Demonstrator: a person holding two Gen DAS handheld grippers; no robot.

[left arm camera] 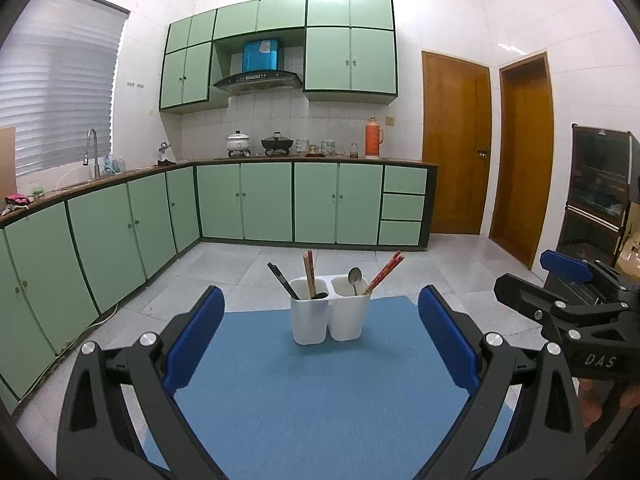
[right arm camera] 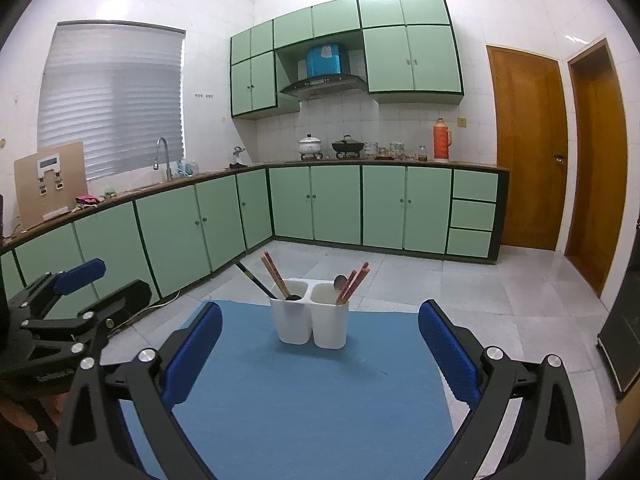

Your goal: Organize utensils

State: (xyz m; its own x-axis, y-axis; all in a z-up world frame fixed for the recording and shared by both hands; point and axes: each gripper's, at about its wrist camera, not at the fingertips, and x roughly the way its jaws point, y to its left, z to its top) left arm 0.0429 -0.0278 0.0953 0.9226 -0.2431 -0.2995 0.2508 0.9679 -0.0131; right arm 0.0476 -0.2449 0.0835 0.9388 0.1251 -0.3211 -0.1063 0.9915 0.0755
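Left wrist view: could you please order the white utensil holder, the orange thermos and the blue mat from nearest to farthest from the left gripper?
1. Blue mat, directly under the open left gripper.
2. White utensil holder, centred at the mat's far end.
3. Orange thermos, on the far counter, right of centre.

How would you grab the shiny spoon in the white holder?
Pinch the spoon by its bowl end, coming from above. Only that end sticks out of the holder; its handle is hidden inside, and red chopsticks lean to its right, so approaching from the left looks clearer.
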